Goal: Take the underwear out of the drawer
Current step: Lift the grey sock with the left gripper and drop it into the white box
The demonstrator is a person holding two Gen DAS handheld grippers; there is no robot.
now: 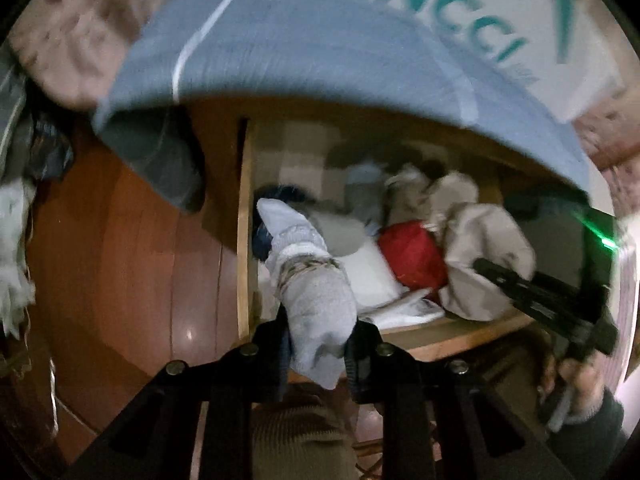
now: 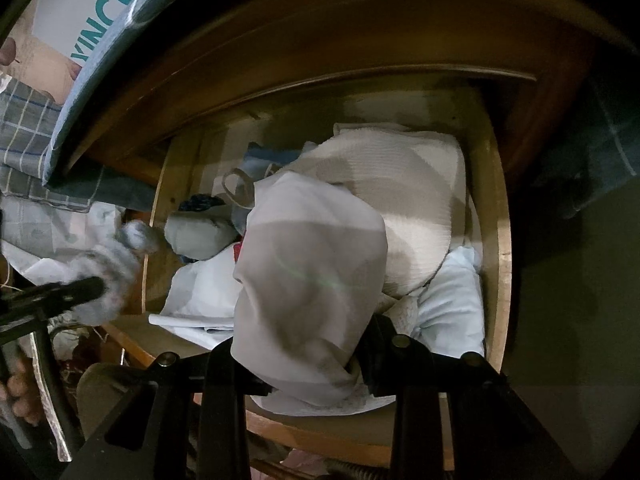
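Underwear fills both sets of tongs: the left gripper (image 1: 320, 344) is clamped on a soft grey knitted bundle (image 1: 308, 292), rolled and lumpy with a paler ribbed band across its middle, held up clear of the clothes below; the right gripper (image 2: 308, 364) is closed on a thin, smooth beige garment (image 2: 308, 272) that drapes in loose folds over the heap and remains inside the drawer (image 2: 498, 240). From the right wrist view the left gripper's black finger (image 2: 80, 290) shows against the grey bundle (image 2: 112, 264), just past the drawer's left wall. The drawer is pale raw wood with thin side walls, pulled out from darker, glossy reddish-brown furniture (image 1: 132, 260). Packed inside it are a red folded piece (image 1: 412, 256), a white flat piece (image 1: 372, 276), a cream ribbed knit (image 2: 400, 184), a pale blue item (image 2: 452, 304) at the front right and a dark blue patterned scrap (image 2: 202, 202) near the back. Overhanging the drawer's rear is a light blue padded edge (image 1: 320, 52) with white piping, and above it a white surface (image 1: 460, 12) with teal lettering, blurred. Checked grey cloth (image 2: 24, 132) lies to the left. A hand (image 1: 580, 384) grips the right tool's handle at the lower right of the left view.
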